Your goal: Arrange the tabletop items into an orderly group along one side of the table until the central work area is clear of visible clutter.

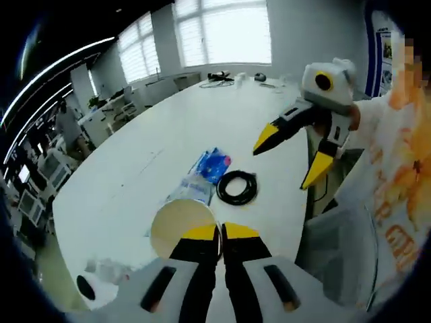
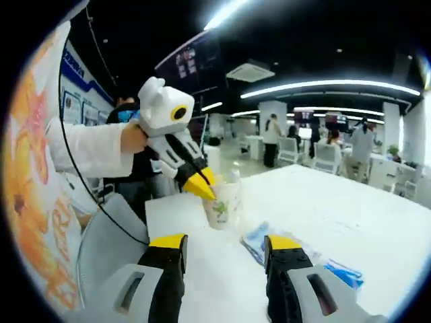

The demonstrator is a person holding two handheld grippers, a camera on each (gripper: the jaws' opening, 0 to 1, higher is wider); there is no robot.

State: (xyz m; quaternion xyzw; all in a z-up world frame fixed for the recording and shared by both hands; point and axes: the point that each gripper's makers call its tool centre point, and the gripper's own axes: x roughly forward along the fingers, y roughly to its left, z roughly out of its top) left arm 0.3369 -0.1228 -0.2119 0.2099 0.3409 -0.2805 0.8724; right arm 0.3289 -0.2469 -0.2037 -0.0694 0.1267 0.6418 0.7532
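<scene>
Paper cup point(image 1: 183, 225), the item in hand, appears in the left gripper view at the near end of the long white table point(image 1: 135, 182), its open mouth turned toward the lens; my left gripper point(image 1: 221, 232) has its yellow-tipped jaws pinched together on the cup's rim, one jaw inside the wall and one outside as far as I can judge, which is the hold that lets a light cup be carried without crushing it. Just beyond the cup lie a blue plastic packet point(image 1: 213, 164) and a coiled black cable point(image 1: 237, 187), close together near the table's middle, so the central area is not yet cleared. My right gripper point(image 1: 296, 149) hangs above the table's edge to the right, jaws spread and carrying nothing, ready, I judge, for the packet or the cable. A white roll with a dark core point(image 1: 91, 288) sits at the near left edge. In the right gripper view, my own jaws stand wide apart and empty over the table, the blue packet point(image 2: 306, 259) beneath them; ahead, the left gripper point(image 2: 201, 183) clamps the cup point(image 2: 222, 205) by its rim, the cup upright at the table's near end beside a grey chair back point(image 2: 111, 245), a sensible side for the group.
</scene>
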